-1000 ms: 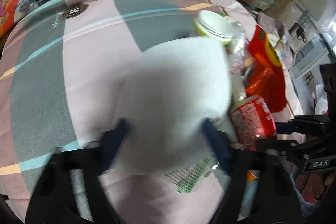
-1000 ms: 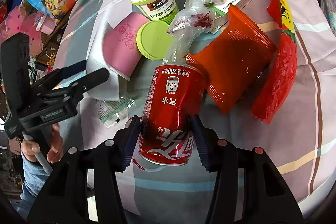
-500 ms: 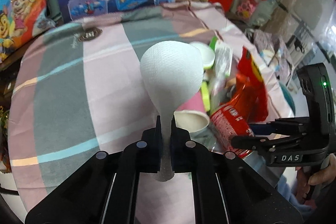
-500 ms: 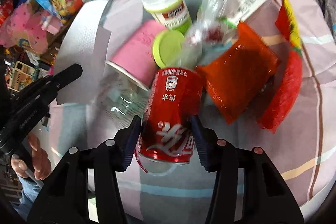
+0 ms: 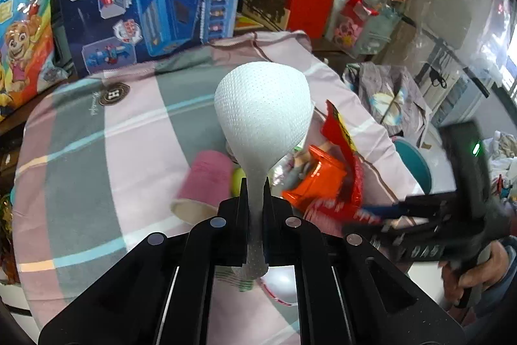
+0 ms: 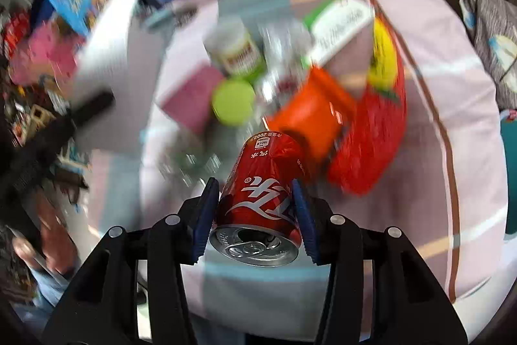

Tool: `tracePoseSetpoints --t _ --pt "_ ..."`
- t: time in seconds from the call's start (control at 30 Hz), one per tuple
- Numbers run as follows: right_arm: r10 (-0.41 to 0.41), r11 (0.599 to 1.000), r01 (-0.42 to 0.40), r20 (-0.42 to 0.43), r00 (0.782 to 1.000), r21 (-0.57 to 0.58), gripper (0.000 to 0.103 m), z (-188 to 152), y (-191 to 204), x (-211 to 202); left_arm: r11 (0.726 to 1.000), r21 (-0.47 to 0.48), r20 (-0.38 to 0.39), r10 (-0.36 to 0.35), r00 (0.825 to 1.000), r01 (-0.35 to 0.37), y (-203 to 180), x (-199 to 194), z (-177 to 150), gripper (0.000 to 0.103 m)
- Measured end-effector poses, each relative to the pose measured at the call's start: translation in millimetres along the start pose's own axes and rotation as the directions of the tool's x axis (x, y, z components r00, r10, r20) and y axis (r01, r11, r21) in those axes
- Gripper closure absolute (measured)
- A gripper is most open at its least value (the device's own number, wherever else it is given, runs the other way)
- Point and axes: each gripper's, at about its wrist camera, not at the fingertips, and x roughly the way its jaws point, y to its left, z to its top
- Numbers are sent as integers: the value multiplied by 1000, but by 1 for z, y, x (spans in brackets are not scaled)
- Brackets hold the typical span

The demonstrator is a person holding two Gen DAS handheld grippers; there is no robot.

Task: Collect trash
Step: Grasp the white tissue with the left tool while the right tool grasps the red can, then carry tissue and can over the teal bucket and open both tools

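Lifting both catches clear of the trash pile: left gripper (image 5: 256, 196) pinched tight on the white paper towel (image 5: 263, 109), right gripper (image 6: 255, 209) clamped around the red cola can (image 6: 263, 193), both above the pink paper cup (image 6: 194, 92). Hold the can level so dregs stay in, and keep the towel from snagging on the orange snack packet (image 6: 311, 115).

Ahead-left of the left gripper (image 5: 256, 193) the cloth (image 5: 80, 131) lies bare; ahead-right, cup (image 5: 203, 183), wrappers (image 5: 326, 180) and the right gripper (image 5: 384, 212) crowd the way.

On the surface (image 6: 429, 105) the jar (image 6: 237, 52) stands behind the lid (image 6: 233, 102), the cup (image 6: 194, 96) lies left of the lid, the packet (image 6: 315, 115) right of it, and the box (image 6: 339, 21) lies behind the packet.
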Motion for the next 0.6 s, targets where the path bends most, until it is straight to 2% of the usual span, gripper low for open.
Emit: tracePoseSetpoints --t 0.13,0.33,0.43,0.6 --pt "-18 1000 18 -103 994 -2 56 -16 -12 24 1000 -6 -18 -24 1000 24 -7 9 -7 96" --pt "-37 999 36 -140 989 -12 51 -16 -10 50 1000 -21 -37 -22 999 21 -7 11 -14 96" --pt "-41 999 40 -91 995 -20 53 -16 -7 42 999 -28 -45 -19 999 18 -5 9 -16 96" --pt "-14 1000 13 61 998 27 53 -9 -24 -16 999 -5 -40 -39 998 39 -20 8 -10 96"
